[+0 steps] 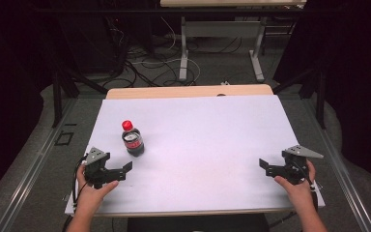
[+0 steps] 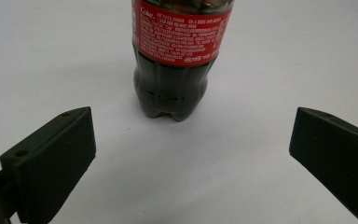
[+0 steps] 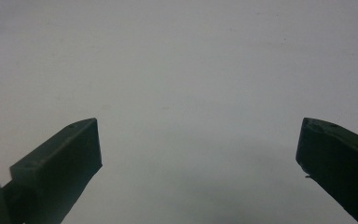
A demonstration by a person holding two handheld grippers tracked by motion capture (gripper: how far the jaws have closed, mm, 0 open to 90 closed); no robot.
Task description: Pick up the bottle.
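As the high view looked down on the white table, my left gripper sat at the near left corner with its jaws spread and nothing between them, and the cola bottle stood upright just beyond it, apart from both jaws. My right gripper was at the near right edge of the same table, well apart from the bottle, its jaws likewise spread and empty; a hand held it from behind. In the left gripper view, the bottle stood centred ahead of the gap, its red label uppermost in frame and its dark base resting on the white surface; neither jaw touched it, and the left gripper remained wide apart. In the right gripper view, the right gripper faced bare white table surface, its jaws spread wide and gripping nothing.
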